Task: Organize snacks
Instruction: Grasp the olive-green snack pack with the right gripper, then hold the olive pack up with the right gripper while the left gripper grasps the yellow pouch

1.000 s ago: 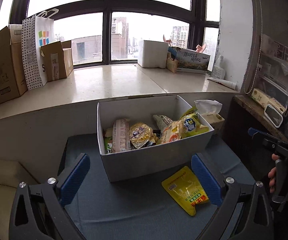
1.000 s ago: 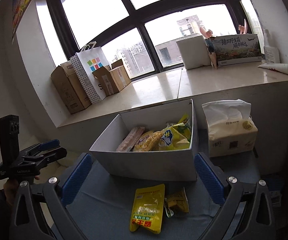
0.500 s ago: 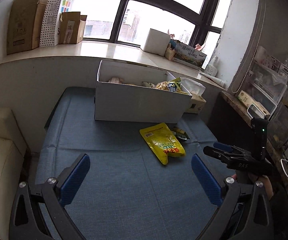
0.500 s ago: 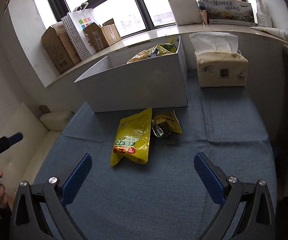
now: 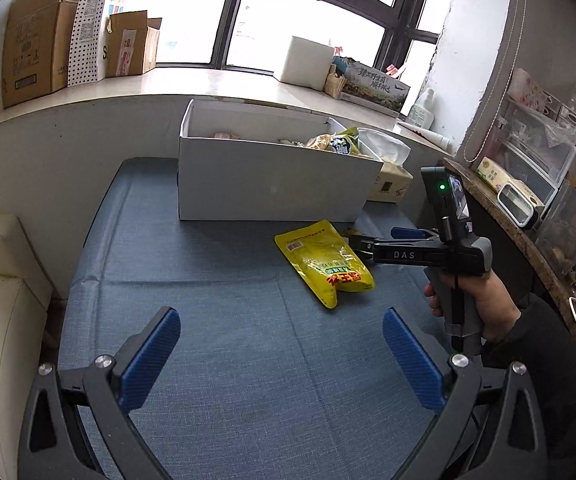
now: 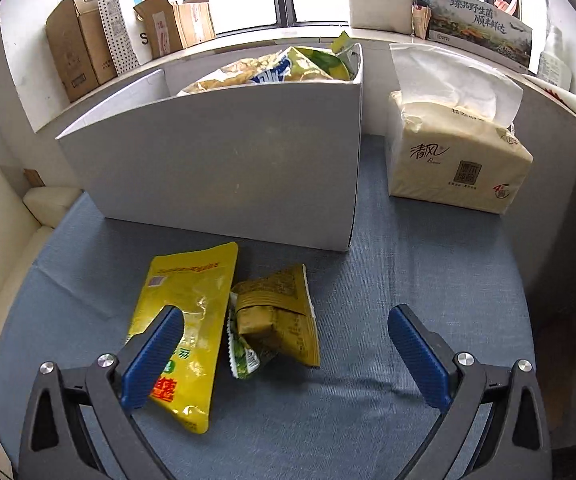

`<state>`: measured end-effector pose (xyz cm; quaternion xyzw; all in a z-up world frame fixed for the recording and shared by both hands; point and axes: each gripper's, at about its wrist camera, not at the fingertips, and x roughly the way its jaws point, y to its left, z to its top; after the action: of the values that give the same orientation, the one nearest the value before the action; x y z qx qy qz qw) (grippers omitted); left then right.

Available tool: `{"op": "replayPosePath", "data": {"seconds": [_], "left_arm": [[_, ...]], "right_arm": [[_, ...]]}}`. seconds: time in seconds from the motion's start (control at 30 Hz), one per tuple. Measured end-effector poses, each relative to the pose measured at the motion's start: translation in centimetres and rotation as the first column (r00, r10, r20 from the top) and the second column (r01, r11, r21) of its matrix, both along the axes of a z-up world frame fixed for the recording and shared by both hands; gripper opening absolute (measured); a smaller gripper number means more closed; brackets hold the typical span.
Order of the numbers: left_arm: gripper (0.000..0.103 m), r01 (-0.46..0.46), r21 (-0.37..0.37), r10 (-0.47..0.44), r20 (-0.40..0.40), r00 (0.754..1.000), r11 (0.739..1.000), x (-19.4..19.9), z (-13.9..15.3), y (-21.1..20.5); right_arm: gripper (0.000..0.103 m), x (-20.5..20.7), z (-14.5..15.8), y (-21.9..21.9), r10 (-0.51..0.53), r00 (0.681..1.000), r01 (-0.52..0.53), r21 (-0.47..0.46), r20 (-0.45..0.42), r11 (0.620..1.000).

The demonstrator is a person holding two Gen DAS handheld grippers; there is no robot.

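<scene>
Reaching for pickup: right gripper (image 6: 286,354), fingers apart, straddles the olive packet (image 6: 278,316); next, probably close. Left gripper (image 5: 282,358) waits spread, holding nothing.

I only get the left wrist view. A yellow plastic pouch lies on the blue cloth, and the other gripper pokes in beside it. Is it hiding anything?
Observer: Yes. A small crumpled olive-green snack packet lies against the yellow plastic pouch.
Visitor: Has that gripper grabbed it?
Observer: No. The right gripper is wide open, with the packet between its fingers.
Visitor: And the pale thing behind the white cardboard box?
Observer: A beige tissue pack with a white tissue pulled up, standing apart from the white cardboard box.
</scene>
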<state>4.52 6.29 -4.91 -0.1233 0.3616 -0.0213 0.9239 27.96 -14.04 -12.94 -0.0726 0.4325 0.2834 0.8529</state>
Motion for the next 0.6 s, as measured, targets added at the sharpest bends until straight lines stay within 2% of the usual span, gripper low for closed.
{"op": "replayPosePath", "data": {"seconds": [0.07,0.13,0.17,0.2,0.23,0.27,0.37,0.43,0.6], "left_arm": [[0.103,-0.006,0.0,0.006,-0.007,1.0,1.0,0.2,-0.3,0.1],[0.103,-0.016,-0.002,0.016,-0.016,1.0,1.0,0.4,-0.5,0.3],[0.103,-0.021,-0.007,0.021,-0.019,1.0,1.0,0.5,-0.6,0.4],[0.103,-0.022,-0.012,0.021,-0.021,1.0,1.0,0.7,-0.7,0.4],[0.103,-0.019,-0.014,0.019,-0.021,1.0,1.0,0.8,-0.7,0.5],[0.103,-0.017,-0.011,0.017,-0.024,1.0,1.0,0.9,-0.7,0.4],[0.103,-0.012,0.014,0.013,-0.031,0.999,1.0,1.4,-0.8,0.0],[0.103,0.003,0.02,-0.002,-0.039,0.999,1.0,1.9,-0.9,-0.5],[0.103,0.067,0.082,-0.06,-0.082,0.995,0.994,4.9,-1.5,-3.1]], "right_arm": [[0.103,0.5,-0.7,0.2,-0.007,1.0,0.007,-0.018,-0.02,1.0],[0.096,0.6,-1.3,0.3,-0.005,1.0,0.004,-0.033,-0.027,0.999],[0.081,0.7,-1.6,0.3,0.009,0.999,-0.01,-0.031,-0.037,0.999],[0.06,0.6,-1.7,0.3,0.024,0.999,-0.024,-0.014,-0.045,1.0],[0.05,0.5,-1.7,0.2,0.015,0.999,-0.016,-0.02,-0.031,1.0],[0.048,0.5,-1.7,0.2,0.001,1.0,-0.001,-0.039,-0.022,0.999],[0.043,0.6,-1.4,-0.6,0.002,0.999,-0.001,0.025,-0.04,1.0],[0.043,0.1,-0.9,-1.2,-0.002,1.0,0.002,0.039,-0.015,0.999],[0.043,-1.7,1.4,-4.3,-0.023,1.0,0.024,0.152,-0.01,0.988]]}}
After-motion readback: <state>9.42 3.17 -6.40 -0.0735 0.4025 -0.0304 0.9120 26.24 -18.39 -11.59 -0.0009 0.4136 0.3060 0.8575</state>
